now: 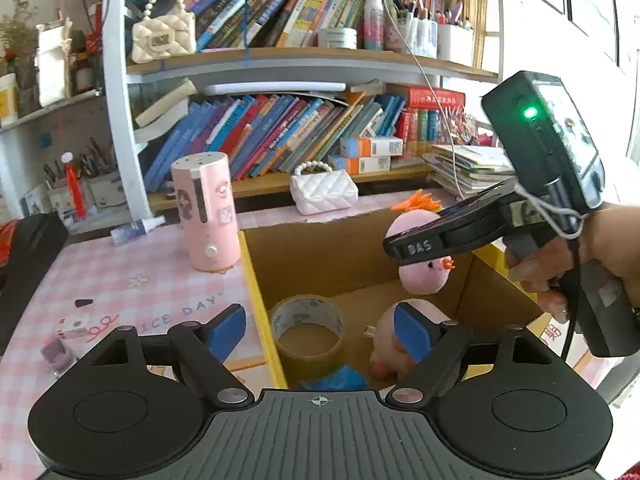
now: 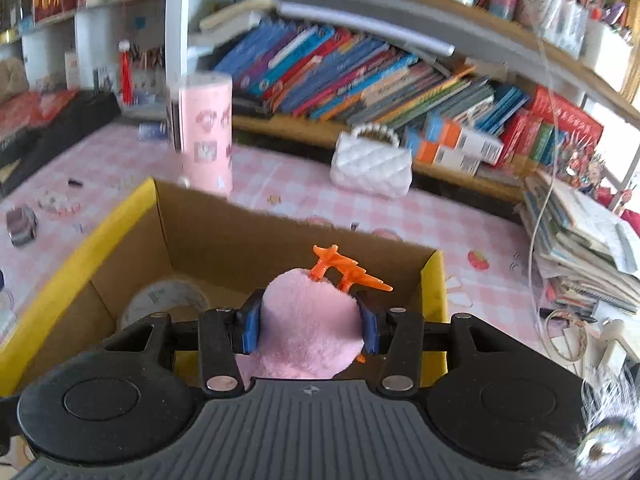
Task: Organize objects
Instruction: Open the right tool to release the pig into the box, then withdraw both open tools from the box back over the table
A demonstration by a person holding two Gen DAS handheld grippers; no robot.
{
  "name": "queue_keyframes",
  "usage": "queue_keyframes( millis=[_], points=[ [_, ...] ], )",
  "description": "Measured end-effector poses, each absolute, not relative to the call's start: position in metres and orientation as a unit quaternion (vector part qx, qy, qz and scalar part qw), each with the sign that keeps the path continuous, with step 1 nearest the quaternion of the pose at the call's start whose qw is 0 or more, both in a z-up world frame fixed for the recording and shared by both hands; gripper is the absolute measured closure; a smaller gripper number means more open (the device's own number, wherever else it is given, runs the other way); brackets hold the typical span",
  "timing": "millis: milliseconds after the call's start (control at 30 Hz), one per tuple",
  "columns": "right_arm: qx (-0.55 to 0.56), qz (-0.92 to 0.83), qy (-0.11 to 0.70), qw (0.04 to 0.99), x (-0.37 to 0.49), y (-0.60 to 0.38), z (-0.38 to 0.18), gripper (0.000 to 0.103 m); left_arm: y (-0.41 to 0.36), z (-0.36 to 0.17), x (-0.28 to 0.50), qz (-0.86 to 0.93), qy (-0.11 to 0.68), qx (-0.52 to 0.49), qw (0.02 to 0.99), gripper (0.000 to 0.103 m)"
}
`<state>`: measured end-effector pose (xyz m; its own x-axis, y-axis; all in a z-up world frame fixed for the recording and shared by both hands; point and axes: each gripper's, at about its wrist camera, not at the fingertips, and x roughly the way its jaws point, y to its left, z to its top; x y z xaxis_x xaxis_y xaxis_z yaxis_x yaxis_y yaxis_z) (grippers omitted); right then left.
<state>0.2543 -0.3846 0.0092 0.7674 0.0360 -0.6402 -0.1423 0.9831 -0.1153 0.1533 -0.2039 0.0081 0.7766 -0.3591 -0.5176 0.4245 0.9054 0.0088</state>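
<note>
Hovering above yellow-edged box point(image 2: 434, 280), right hand-held gripper point(image 2: 310, 326), gripping pink plush point(image 2: 308, 320).

Home study corner or bedroom desk. White-framed wooden bookshelf point(image 1: 304, 60) crammed with leaning books point(image 1: 280, 136), many of them colourful paperbacks, plus a stack of notebooks point(image 1: 468, 168) at the right. Desk has a pink checked tablecloth point(image 1: 132, 280) with cartoon prints. Personal clutter all over: quilted bags with pearl handles point(image 1: 324, 192), pink cylindrical humidifier point(image 1: 206, 210), pen pots point(image 1: 432, 36) on the upper shelf, small medicine-type boxes point(image 1: 370, 146). Open cardboard box point(image 1: 320, 252) on the desk with soft toys and a tape roll point(image 1: 308, 332) inside. Daylight from the right.
</note>
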Motion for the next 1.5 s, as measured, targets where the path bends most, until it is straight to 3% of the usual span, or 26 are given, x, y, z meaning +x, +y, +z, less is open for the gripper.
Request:
queue_keyframes(
  millis=[233,367,667,1000,1500],
  points=[
    [-0.069,0.078,0.335,0.936,0.241,-0.371,0.017,0.059,-0.193,0.012,0.139,-0.194,0.261,0.051,0.944,0.018],
    [-0.082,0.081,0.355,0.928,0.241,-0.362,0.004,0.058,-0.185,0.014,0.129,-0.178,0.259,0.048,0.948,0.012],
    [-0.072,0.063,0.336,0.937,0.220,-0.363,0.016,0.046,-0.165,0.014,0.113,-0.147,0.266,0.026,0.952,0.008],
    [-0.001,-0.013,0.296,0.955,0.139,-0.370,0.041,0.041,-0.138,0.012,0.092,-0.135,0.275,0.011,0.952,0.008],
    [0.039,-0.091,0.327,0.940,0.032,-0.305,0.010,0.041,-0.089,-0.004,0.048,-0.145,0.314,0.029,0.938,0.006]
  ],
)
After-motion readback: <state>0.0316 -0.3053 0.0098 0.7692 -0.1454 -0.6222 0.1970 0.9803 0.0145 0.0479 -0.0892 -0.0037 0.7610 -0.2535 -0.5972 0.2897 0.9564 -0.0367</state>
